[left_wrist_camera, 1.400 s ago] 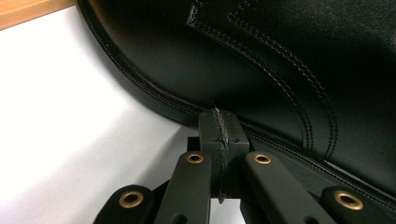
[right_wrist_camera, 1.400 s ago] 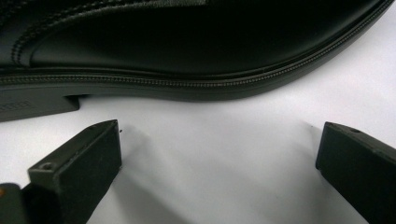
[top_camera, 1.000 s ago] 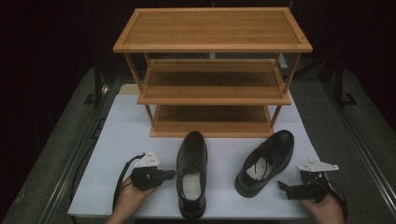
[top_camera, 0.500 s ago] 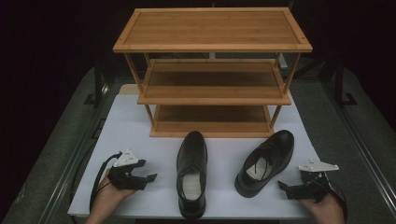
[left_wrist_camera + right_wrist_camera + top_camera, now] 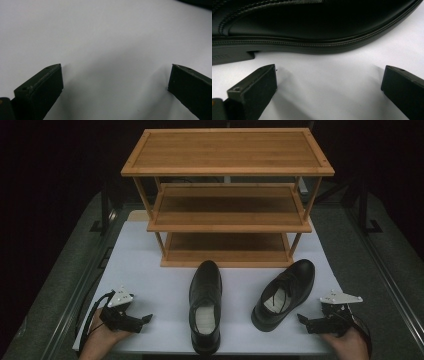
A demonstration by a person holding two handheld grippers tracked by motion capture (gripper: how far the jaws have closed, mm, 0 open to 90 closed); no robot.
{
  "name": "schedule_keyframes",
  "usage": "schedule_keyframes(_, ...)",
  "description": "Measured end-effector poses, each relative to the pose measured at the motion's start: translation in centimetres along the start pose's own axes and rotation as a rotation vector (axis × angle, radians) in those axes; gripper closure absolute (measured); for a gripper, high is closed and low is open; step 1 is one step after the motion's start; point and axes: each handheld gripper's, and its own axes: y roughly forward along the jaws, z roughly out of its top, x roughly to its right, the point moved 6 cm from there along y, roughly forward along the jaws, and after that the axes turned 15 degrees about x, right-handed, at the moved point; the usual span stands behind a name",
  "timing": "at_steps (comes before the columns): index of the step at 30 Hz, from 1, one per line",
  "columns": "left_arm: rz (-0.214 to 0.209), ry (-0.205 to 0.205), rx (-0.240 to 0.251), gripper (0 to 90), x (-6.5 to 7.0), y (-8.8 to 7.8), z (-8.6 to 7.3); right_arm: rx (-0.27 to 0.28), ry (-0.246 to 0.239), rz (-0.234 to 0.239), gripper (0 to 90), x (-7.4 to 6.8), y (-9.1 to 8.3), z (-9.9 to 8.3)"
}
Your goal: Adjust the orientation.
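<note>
Two black leather shoes stand on the white tabletop (image 5: 145,270) in front of a wooden rack. The left shoe (image 5: 205,305) points straight at the rack; the right shoe (image 5: 285,292) is angled to the right. My left gripper (image 5: 148,318) rests at the front left, a hand's width from the left shoe. Its jaws have just been opening and stand open, with only bare tabletop between them (image 5: 116,70). My right gripper (image 5: 301,319) is open at the front right, pointing at the right shoe's sole and side (image 5: 312,22) with a small gap between.
A three-shelf wooden rack (image 5: 227,170) stands at the back of the tabletop, its shelves bare. Dark grey padding (image 5: 65,280) surrounds the white top, with metal rails along both sides.
My left gripper has drawn away to the left from the left shoe's side, and its jaws have opened. The right gripper and both shoes have kept still.
</note>
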Motion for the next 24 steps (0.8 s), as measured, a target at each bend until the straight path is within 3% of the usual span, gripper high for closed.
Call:
schedule_keyframes(11,0.003,-0.007,0.001,0.0,0.0,0.1,-0.1,-0.004,0.001,0.003,0.0,0.0,0.0,0.1)
schedule_keyframes(14,0.003,-0.007,0.002,0.0,0.0,0.1,-0.1,0.007,0.026,0.021,0.0,0.2,-0.2,0.2)
schedule_keyframes(21,0.005,-0.005,-0.001,0.0,0.0,0.1,-0.1,0.039,0.04,-0.018,16.0,1.6,-1.4,0.6)
schedule_keyframes(24,0.005,-0.004,-0.001,0.0,0.0,0.1,-0.1,0.061,0.067,-0.037,33.8,2.4,-1.9,1.3)
